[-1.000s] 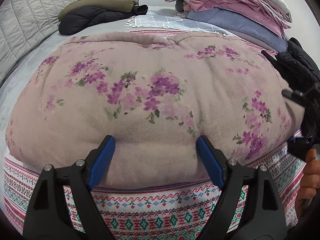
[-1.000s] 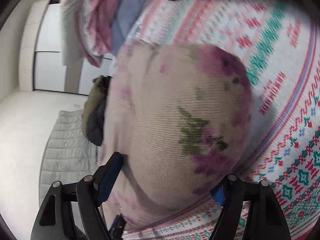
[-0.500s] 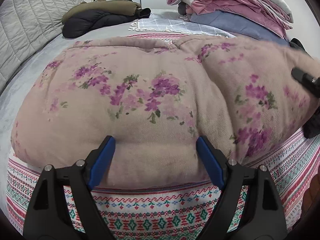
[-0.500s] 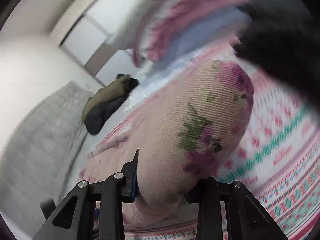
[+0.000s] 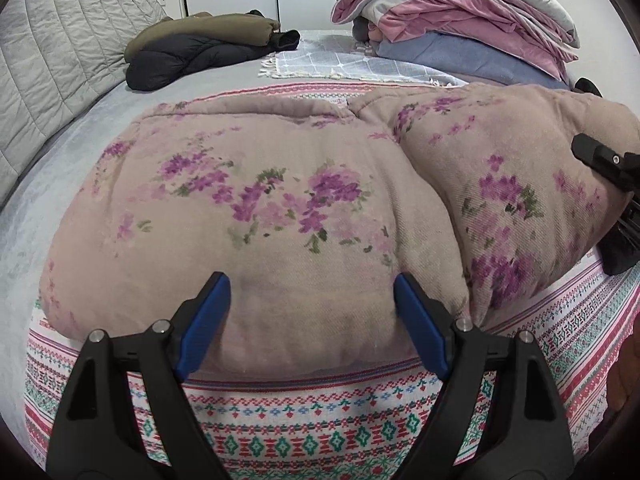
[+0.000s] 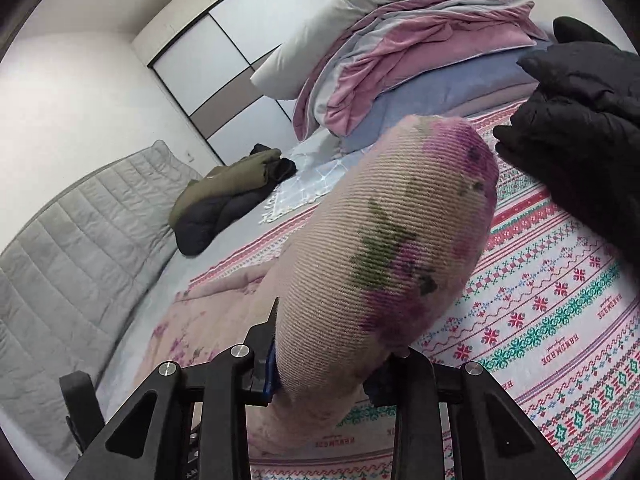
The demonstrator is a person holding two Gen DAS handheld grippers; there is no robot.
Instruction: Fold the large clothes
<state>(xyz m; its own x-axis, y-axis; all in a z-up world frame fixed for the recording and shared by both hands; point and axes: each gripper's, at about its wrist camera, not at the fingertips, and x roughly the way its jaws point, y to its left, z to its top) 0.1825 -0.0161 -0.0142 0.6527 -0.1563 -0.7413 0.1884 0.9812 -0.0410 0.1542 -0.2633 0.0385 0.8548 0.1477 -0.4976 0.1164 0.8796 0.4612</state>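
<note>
Nearest, the left gripper (image 5: pixel 310 320) is held spread wide, its blue pads (image 5: pixel 204 324) set against the near edge of the floral padded garment (image 5: pixel 260 208) without a pinch being made. The right gripper (image 6: pixel 324 364) is clamped on a raised fold of the same garment (image 6: pixel 384 256), lifted off the patterned knit blanket (image 5: pixel 320 432) on the bed. The garment is judged soft, bulky, light and springy; its woven twill is unlikely to slip. It is best taken at edges or corners. Farther off, dark puffy jackets (image 5: pixel 200 52) and stacked bedding (image 5: pixel 460 20) are seen.

Padded garment (image 5: pixel 280 208) on bedspread (image 5: pixel 320 432) (jackets (image 5: pixel 200 52) behind)
</note>
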